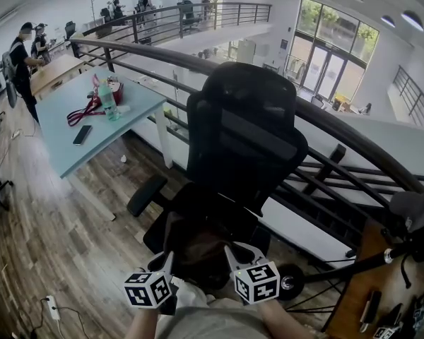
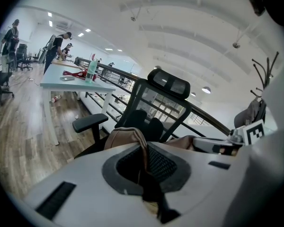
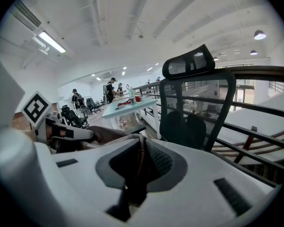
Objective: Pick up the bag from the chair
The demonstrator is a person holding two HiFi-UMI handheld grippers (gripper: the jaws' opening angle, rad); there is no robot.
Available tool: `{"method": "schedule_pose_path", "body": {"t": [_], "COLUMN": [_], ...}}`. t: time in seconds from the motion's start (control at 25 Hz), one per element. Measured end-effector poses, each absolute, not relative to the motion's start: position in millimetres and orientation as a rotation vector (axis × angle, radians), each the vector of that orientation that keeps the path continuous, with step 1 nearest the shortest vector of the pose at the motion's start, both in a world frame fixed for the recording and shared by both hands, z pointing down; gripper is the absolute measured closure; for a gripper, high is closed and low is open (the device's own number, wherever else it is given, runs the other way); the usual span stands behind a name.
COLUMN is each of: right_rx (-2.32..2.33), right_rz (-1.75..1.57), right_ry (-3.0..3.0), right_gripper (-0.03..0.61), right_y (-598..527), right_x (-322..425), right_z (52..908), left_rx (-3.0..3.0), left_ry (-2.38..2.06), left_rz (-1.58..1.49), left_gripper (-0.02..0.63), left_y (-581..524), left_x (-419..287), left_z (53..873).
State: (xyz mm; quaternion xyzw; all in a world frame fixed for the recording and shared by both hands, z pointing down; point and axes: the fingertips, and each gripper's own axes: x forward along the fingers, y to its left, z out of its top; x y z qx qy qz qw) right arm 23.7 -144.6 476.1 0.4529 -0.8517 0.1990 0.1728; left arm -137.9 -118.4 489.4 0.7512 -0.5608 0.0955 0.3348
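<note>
Bag [image 1: 198, 242]: brown, on chair [image 1: 244, 140] seat, lower centre of frame, just ahead of both jaw pairs. Left gripper [image 1: 168, 261] and right gripper [image 1: 233, 254] each clamped on a strap [image 2: 143, 148], equally near.

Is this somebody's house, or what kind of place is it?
Probably an open office on an upper floor: a black office chair, a light blue table, people at desks farther back, and a curved railing over a lower level.

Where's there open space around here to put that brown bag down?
The blue table is bare near the phone, and the wood floor left of the chair is open. The table's far end is crowded with a bottle and red cord.
</note>
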Motion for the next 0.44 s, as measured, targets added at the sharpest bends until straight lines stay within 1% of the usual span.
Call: {"method": "schedule_pose_path", "body": {"t": [0.44], "right_rx": [1.287], "right_rz": [0.568], "right_ry": [-2.419], "right_gripper": [0.544], "right_y": [-145.1], "right_x": [22.5], "right_z": [476.6], "left_rx": [1.949], "left_ry": [-1.463], "left_rz": [0.250], "left_gripper": [0.600], "left_y": [-117.8], "left_x": [-139.4], "left_z": [492.1]}}
